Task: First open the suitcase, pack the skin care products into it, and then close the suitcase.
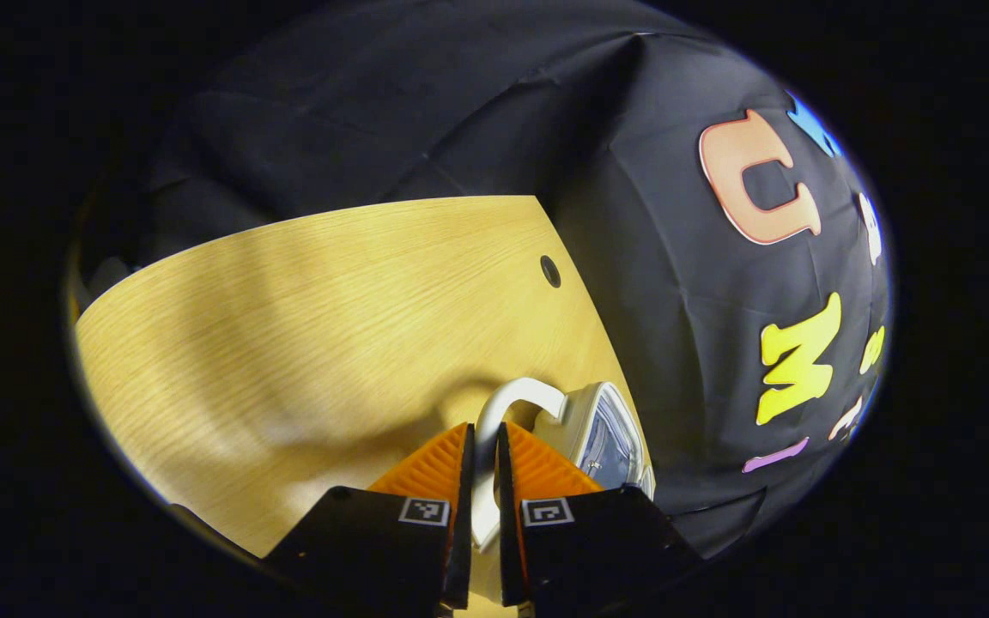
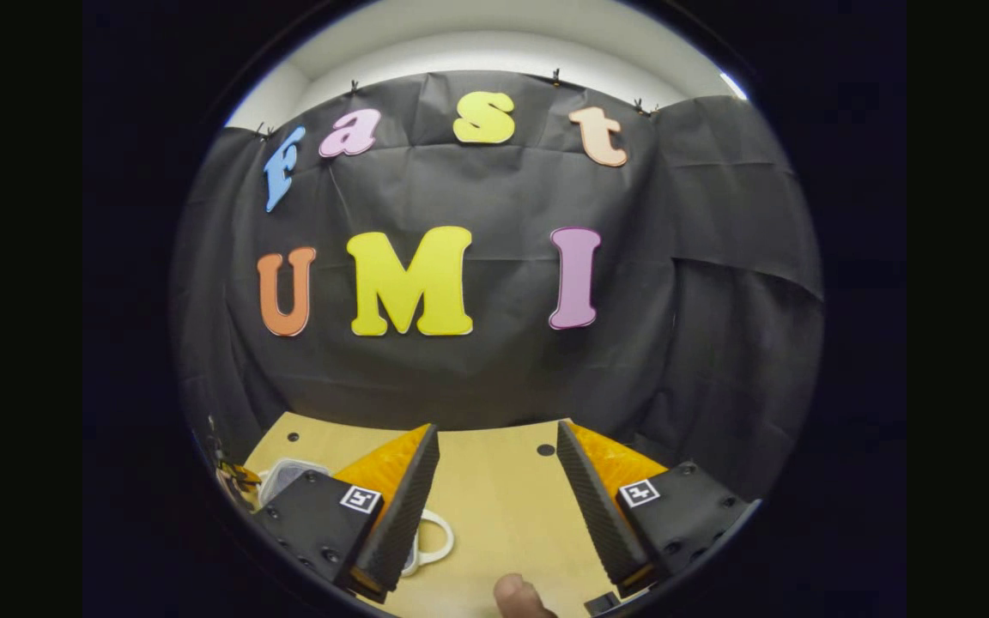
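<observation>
The small pale suitcase sits at the worktop's far right edge, close to the black cloth wall, and my left gripper is clenched on its white loop handle, both fingers pressing it. In the right gripper view, my right gripper hangs released, jaws wide apart over bare wood, the handle just beside its left finger.
</observation>
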The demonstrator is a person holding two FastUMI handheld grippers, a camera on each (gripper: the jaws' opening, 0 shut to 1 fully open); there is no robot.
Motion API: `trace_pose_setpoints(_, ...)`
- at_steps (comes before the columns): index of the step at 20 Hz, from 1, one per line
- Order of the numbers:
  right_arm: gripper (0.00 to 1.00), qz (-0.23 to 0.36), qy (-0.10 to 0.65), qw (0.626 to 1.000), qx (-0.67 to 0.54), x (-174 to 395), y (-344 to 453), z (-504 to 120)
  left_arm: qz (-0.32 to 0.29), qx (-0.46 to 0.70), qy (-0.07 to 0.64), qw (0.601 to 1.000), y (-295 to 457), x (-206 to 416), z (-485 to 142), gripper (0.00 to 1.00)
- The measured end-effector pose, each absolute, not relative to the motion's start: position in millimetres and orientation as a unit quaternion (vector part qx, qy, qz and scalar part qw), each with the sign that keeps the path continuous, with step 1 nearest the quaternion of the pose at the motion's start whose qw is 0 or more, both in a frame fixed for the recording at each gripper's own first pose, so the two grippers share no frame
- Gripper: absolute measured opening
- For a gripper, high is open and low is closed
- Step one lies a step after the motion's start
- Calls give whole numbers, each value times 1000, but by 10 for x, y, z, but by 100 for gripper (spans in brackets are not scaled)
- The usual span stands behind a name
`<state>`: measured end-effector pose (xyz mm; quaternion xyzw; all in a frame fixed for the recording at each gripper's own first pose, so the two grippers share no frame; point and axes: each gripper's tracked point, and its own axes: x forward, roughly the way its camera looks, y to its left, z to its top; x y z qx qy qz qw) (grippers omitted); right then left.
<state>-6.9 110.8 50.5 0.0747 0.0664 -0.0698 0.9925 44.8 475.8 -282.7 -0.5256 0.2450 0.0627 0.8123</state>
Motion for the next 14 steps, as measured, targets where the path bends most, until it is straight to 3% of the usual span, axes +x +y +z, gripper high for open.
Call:
trace_pose_setpoints(2,78,-69,64,993,69,-86,1048,504,51,-520,237,819,4734,450,-2737,13)
trace_pose_setpoints(7,82,-53,63,995,59,-46,1002,499,55,-445,231,863,4698,423,-2380,6)
trace_pose_setpoints(9,85,-39,64,995,59,-31,1024,486,54,-425,218,877,4704,444,-2143,6)
trace_pose_setpoints(14,82,-11,59,997,56,-21,1000,503,40,-359,190,913,4442,463,-1417,6)
